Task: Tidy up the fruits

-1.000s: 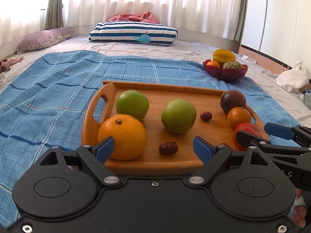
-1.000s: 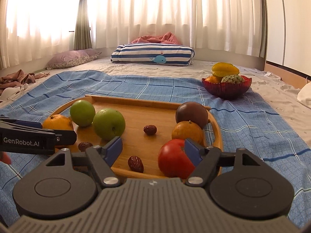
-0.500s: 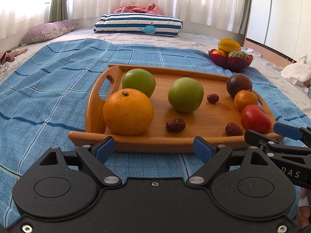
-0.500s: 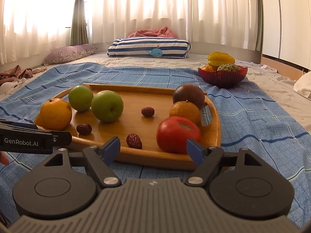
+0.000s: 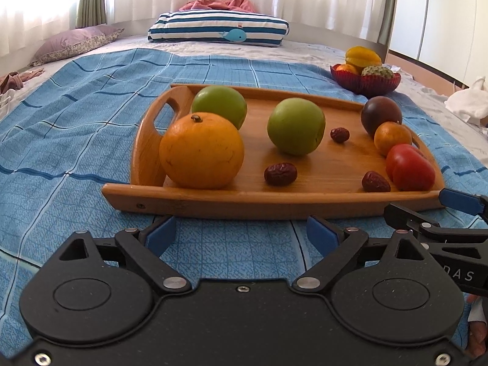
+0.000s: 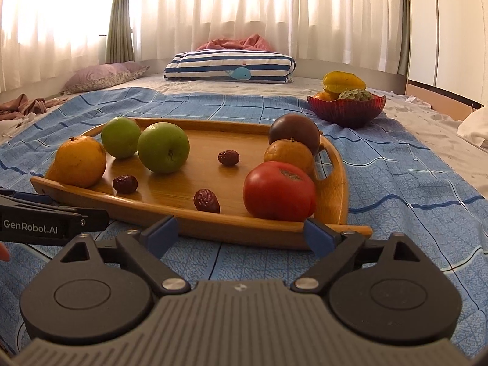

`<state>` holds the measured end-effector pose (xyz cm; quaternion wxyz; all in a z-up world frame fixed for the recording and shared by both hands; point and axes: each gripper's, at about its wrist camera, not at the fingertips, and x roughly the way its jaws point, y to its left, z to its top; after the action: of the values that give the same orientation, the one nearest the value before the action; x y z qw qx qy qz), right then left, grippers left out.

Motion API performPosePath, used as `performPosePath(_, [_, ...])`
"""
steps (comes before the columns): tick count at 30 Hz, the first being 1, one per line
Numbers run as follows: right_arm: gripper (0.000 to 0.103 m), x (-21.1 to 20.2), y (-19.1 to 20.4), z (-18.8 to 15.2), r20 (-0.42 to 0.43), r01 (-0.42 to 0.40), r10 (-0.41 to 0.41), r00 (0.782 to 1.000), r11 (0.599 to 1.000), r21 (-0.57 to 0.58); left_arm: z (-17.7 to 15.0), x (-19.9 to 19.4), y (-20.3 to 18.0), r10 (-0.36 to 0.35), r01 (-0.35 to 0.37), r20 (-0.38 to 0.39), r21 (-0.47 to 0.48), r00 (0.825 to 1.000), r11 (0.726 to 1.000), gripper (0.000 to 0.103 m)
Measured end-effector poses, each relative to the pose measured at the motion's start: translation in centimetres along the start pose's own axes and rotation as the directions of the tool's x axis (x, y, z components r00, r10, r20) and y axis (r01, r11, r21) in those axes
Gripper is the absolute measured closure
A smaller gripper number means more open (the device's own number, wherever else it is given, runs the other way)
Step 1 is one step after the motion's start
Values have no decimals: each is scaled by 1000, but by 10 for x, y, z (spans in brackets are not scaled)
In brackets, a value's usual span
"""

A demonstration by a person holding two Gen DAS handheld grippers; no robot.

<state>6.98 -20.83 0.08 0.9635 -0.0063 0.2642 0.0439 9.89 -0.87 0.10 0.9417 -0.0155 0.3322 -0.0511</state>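
A wooden tray [image 5: 244, 201] [image 6: 238, 231] lies on a blue checked cloth. It holds a big orange [image 5: 201, 151] [image 6: 80, 161], two green apples [image 5: 296, 130] [image 6: 163, 148], a red tomato [image 5: 410, 167] [image 6: 279, 190], a small orange [image 5: 392, 138] [image 6: 288, 154], a dark purple fruit [image 5: 381, 115] [image 6: 294, 132] and three red dates [image 5: 280, 174] [image 6: 206, 200]. My left gripper [image 5: 242, 235] hangs low before the tray's near edge, jaws opening, nothing between them. My right gripper [image 6: 239, 233] sits at the near right corner, jaws opening and empty.
A red glass bowl [image 5: 366, 80] [image 6: 346, 106] with a starfruit and other fruit stands on the bed at the far right. A striped whale pillow [image 6: 228, 68] and a purple pillow [image 5: 76, 42] lie at the back. White cloth [image 5: 466, 103] is at the right edge.
Both grippers have sunk toward the cloth, so the tray is now seen from lower, ahead of the fingertips. The jaws of both have spread a little wider.
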Motion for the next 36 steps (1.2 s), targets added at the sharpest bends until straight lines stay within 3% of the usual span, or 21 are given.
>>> performPosePath(4, [0, 1, 4, -4, 2, 2, -2, 1000, 1000, -23, -3, 4, -2, 17, -17, 3, 14, 1000, 1000, 7])
performPosePath(18, [0, 5, 7, -12, 17, 9, -9, 1000, 999, -46, -9, 12, -6, 58, -58, 16, 40, 998, 997, 3])
performPosePath(22, [0, 14, -5, -11, -55, -39, 41, 998, 999, 31, -11, 14, -8, 62, -63, 21, 47, 998, 997, 0])
performPosePath(25, [0, 16, -14, -10, -62, -76, 82, 995, 992, 98, -13, 14, -10, 65, -67, 31, 57, 997, 996, 0])
performPosePath(36, [0, 17, -7, -15, -55, -47, 50, 997, 997, 60, -16, 12, -9, 63, -65, 40, 51, 997, 997, 0])
